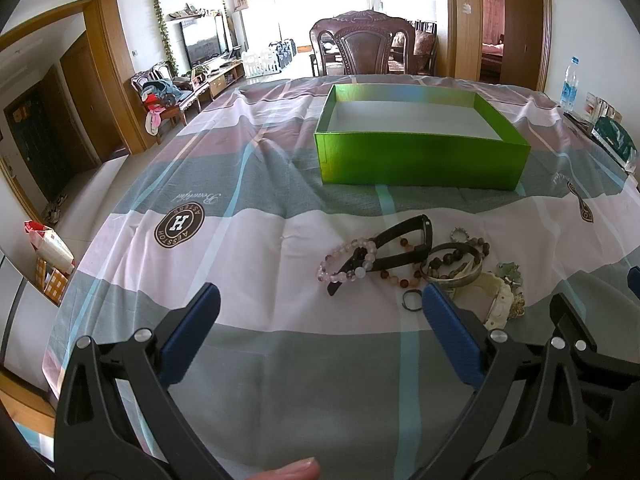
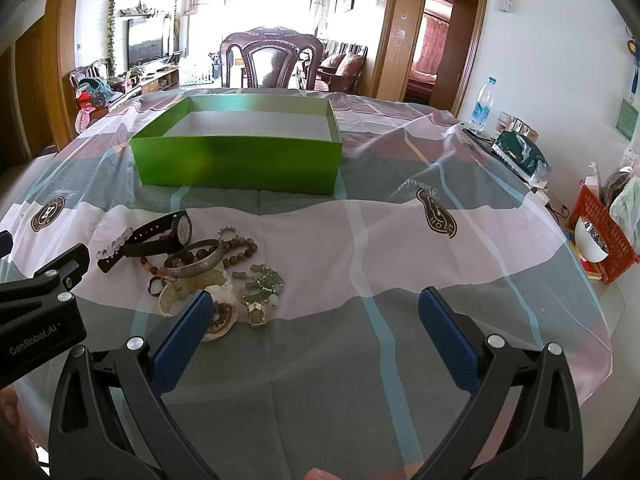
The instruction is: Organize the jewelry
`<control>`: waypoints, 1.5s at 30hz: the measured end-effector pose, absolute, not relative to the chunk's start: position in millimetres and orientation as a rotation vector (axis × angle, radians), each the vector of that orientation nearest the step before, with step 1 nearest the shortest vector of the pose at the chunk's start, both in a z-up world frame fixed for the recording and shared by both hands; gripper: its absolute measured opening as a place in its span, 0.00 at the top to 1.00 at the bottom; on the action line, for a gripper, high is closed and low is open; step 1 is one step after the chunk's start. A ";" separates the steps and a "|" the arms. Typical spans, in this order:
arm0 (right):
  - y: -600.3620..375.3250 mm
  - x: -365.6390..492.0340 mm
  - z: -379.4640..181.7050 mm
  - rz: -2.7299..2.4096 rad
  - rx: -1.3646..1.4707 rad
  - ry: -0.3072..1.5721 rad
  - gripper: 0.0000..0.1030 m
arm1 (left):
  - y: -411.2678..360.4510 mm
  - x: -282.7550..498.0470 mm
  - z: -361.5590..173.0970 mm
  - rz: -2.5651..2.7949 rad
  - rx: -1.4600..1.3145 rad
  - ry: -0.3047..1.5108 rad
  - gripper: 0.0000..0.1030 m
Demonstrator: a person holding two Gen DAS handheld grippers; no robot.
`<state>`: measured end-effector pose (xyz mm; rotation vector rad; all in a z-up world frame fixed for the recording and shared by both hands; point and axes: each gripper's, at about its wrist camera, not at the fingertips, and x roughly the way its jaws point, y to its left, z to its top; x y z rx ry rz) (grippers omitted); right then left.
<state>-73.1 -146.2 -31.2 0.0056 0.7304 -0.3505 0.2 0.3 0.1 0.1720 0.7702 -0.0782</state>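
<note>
A heap of jewelry lies on the checked tablecloth: a black watch point(image 1: 404, 246) point(image 2: 160, 236), a pale pink bead bracelet point(image 1: 346, 260), a silver bangle point(image 2: 196, 260), a white watch point(image 2: 216, 300) and a green stone bracelet point(image 2: 262, 282). An open green box point(image 1: 420, 152) point(image 2: 240, 160) with a white floor stands behind the heap, nothing visible inside. My left gripper point(image 1: 320, 304) is open, low over the cloth, the heap just ahead and to its right. My right gripper point(image 2: 316, 308) is open, its left finger beside the white watch.
A carved wooden chair point(image 2: 272, 60) stands at the table's far edge. At the right edge are a water bottle point(image 2: 482, 104), a dark green bag point(image 2: 520, 156) and a red basket point(image 2: 600, 220). The left gripper's body point(image 2: 40, 308) shows at the right wrist view's left.
</note>
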 end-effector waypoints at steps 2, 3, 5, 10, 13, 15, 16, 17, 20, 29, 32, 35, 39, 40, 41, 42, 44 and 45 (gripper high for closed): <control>-147.4 -72.8 -29.7 -0.350 0.005 0.731 0.02 | 0.3 0.2 0.1 -0.078 0.171 0.771 0.03; -148.1 -72.7 -28.8 -0.350 0.005 0.730 0.02 | 1.9 -3.8 -4.6 -0.078 0.171 0.771 0.03; -149.5 -72.2 -27.3 -0.350 0.005 0.730 0.02 | 2.2 -5.4 -5.9 -0.079 0.171 0.771 0.03; -142.2 -73.0 -34.6 -0.350 0.004 0.731 0.02 | 2.2 -6.7 -9.1 -0.078 0.172 0.772 0.03; -141.0 -73.6 -35.3 -0.350 0.003 0.730 0.02 | 2.2 -6.7 -9.1 -0.079 0.171 0.772 0.03; -140.5 -73.8 -35.8 -0.349 0.002 0.729 0.02 | 2.4 -8.5 -10.9 -0.079 0.171 0.772 0.03; -141.7 -73.3 -34.7 -0.350 0.004 0.731 0.02 | 6.3 -8.5 -9.0 -0.079 0.171 0.772 0.03; -141.8 -73.1 -34.6 -0.349 0.004 0.731 0.02 | 6.8 -10.0 -10.1 -0.078 0.172 0.773 0.03; -140.7 -73.4 -35.3 -0.349 0.004 0.732 0.02 | 6.4 -8.3 -8.8 -0.079 0.171 0.773 0.03; -140.1 -73.9 -32.9 -0.347 0.004 0.733 0.02 | 7.0 -10.2 -14.3 -0.078 0.174 0.776 0.03; -140.8 -75.3 -40.2 -0.345 0.003 0.732 0.02 | 7.3 -9.9 -14.0 -0.083 0.174 0.775 0.03; -141.5 -73.0 -42.9 -0.351 -0.046 0.746 0.02 | 8.5 -2.5 -20.3 -0.088 0.171 0.776 0.03; -161.4 -65.4 -49.1 -0.326 -0.089 0.800 0.02 | 27.0 26.2 -32.1 -0.075 0.166 0.802 0.03; -164.8 -64.5 -51.6 -0.305 -0.095 0.812 0.02 | 31.6 31.8 -35.9 -0.068 0.166 0.813 0.03; -167.0 -63.2 -54.1 -0.287 -0.102 0.823 0.03 | 34.6 37.5 -39.7 -0.071 0.167 0.828 0.03; -168.4 -61.3 -55.5 -0.277 -0.110 0.828 0.04 | 35.3 42.9 -42.4 -0.079 0.166 0.842 0.03; -168.6 -56.9 -57.5 -0.259 -0.126 0.840 0.14 | 36.5 50.7 -48.3 -0.089 0.164 0.869 0.04; -168.5 -54.7 -57.5 -0.242 -0.123 0.847 0.17 | 35.6 53.8 -50.6 -0.095 0.162 0.883 0.08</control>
